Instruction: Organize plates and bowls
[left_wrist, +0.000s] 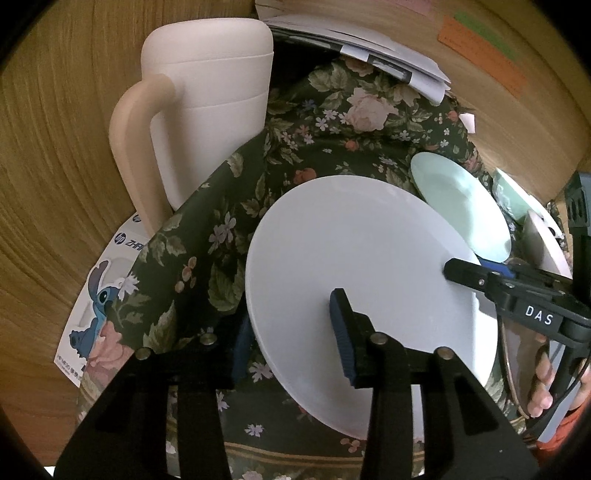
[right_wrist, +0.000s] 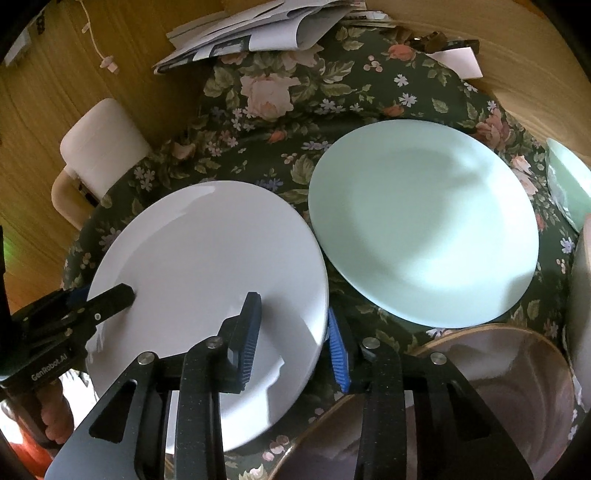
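My left gripper (left_wrist: 291, 332) points steeply down, its blue-padded fingers (left_wrist: 341, 332) closed onto the near rim of the white plate (left_wrist: 362, 251), one above, one beneath. My right gripper (right_wrist: 293, 343) tilts down the same way and clamps the plate's opposite edge. A hand (left_wrist: 543, 380) wraps each handle.

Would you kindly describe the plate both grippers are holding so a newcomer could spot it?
On the floral tablecloth, two plates lie side by side. The white plate is nearer the cream jug; unlike the mint-green plate, its rim is pinched by both grippers.
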